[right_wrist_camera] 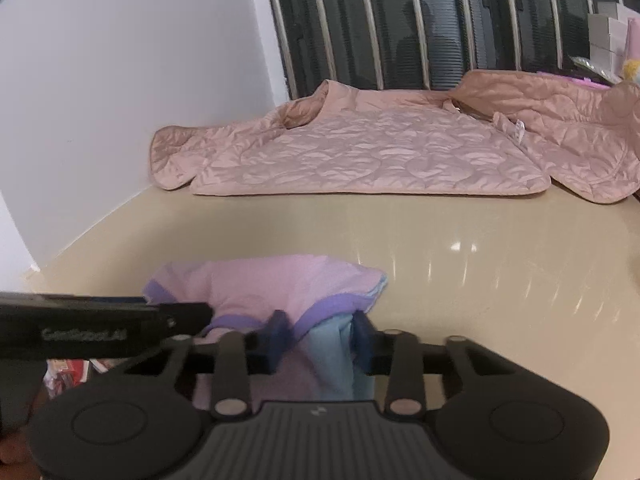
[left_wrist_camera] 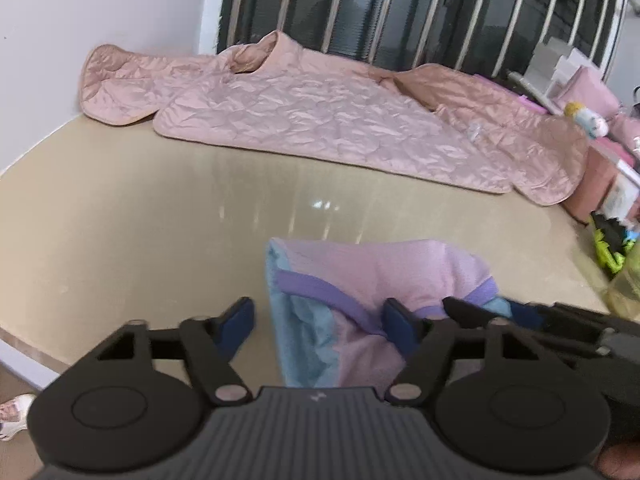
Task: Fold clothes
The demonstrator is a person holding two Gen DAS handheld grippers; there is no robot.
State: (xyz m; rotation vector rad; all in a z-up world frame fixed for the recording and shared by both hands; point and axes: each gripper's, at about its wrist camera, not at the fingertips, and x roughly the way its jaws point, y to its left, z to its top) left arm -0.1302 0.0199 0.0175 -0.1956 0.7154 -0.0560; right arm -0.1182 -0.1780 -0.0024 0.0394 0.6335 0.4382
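A small pink garment with purple trim and light-blue panels (left_wrist_camera: 372, 276) is bunched near the front of the beige table; it also shows in the right wrist view (right_wrist_camera: 276, 284). My left gripper (left_wrist_camera: 320, 322) is open, its fingers wide apart, with the cloth's left edge between them. My right gripper (right_wrist_camera: 320, 334) has its blue pads pressed on a fold of the blue and pink cloth. Its fingers (left_wrist_camera: 476, 312) reach in from the right in the left wrist view. A pink quilted jacket (left_wrist_camera: 320, 116) lies spread flat at the back of the table, also in the right wrist view (right_wrist_camera: 372, 152).
The glossy beige table (left_wrist_camera: 140, 220) meets a white wall (left_wrist_camera: 100, 0) on the left and a barred dark window (right_wrist_camera: 420, 20) behind. Boxes, a plush toy (left_wrist_camera: 588, 118) and pink items crowd the right edge. A shoe (left_wrist_camera: 14, 416) shows on the floor.
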